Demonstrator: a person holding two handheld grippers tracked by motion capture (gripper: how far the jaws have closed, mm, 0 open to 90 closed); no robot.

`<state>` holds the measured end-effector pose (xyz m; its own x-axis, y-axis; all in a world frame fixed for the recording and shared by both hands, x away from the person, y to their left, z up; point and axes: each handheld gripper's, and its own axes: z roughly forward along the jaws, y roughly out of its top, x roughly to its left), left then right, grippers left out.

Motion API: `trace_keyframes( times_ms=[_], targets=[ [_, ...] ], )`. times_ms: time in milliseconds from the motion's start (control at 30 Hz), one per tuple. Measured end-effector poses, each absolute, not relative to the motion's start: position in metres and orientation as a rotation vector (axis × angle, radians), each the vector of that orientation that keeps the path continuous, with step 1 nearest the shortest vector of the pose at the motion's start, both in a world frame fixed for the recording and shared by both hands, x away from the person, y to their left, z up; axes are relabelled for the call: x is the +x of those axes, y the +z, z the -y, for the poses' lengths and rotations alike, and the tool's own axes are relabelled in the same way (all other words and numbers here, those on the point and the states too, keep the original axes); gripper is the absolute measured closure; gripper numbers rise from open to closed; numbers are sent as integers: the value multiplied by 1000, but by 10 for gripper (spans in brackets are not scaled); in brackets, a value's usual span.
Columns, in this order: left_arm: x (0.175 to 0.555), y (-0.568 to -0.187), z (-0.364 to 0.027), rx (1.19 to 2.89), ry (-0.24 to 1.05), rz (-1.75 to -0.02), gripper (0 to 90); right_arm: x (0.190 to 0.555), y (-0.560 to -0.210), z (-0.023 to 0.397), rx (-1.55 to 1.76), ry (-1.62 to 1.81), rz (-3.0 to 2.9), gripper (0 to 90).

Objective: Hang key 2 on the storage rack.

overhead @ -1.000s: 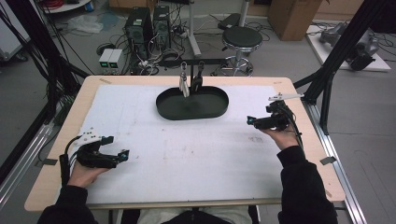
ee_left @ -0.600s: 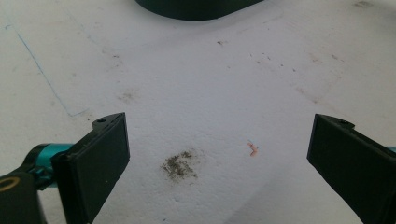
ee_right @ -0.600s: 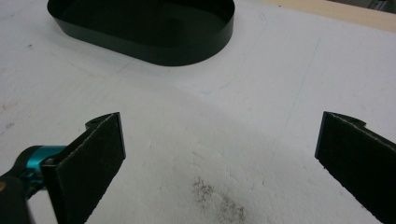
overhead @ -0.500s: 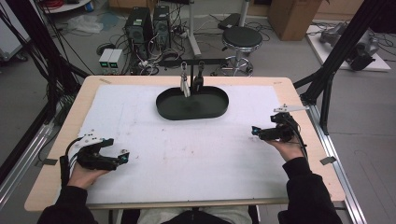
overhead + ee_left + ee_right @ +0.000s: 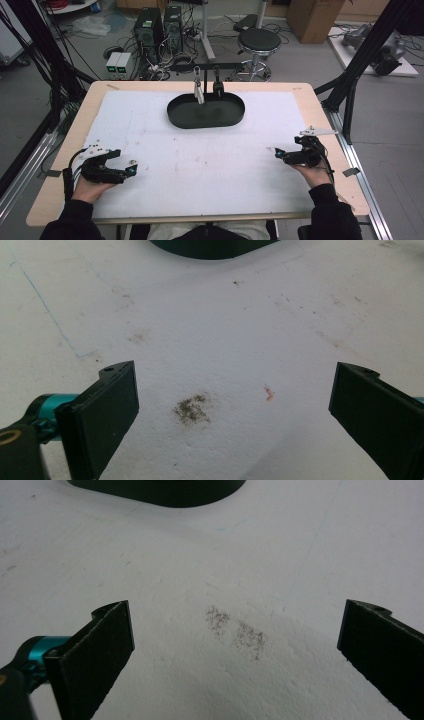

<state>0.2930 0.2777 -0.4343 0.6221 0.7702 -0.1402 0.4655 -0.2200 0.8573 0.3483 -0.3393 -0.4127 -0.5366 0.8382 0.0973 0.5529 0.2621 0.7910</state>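
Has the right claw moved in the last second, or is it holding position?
Yes. In the high view the right claw has pulled back toward the person, farther from the black tray.

One black oval tray (image 5: 176, 112) sits on one white mat (image 5: 150, 145). Two clips stand at its far rim: one silver clip (image 5: 199, 92), one black clip (image 5: 218, 88). Two grippers rest there: left gripper (image 5: 131, 170), right gripper (image 5: 278, 152).

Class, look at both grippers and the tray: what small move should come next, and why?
Probably reach the right gripper forward toward the tray. Both it and the left gripper rest open and empty on the mat's near side, with two clips on the tray's far rim.
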Motion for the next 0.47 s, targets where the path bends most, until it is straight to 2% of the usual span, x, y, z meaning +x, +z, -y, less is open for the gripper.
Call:
trace_keyframes(
  times_ms=[467],
  targets=[
    [291,-437,-279,1879,388,-991,62,328,-435,334,1269,1197,-2227,8]
  ],
)
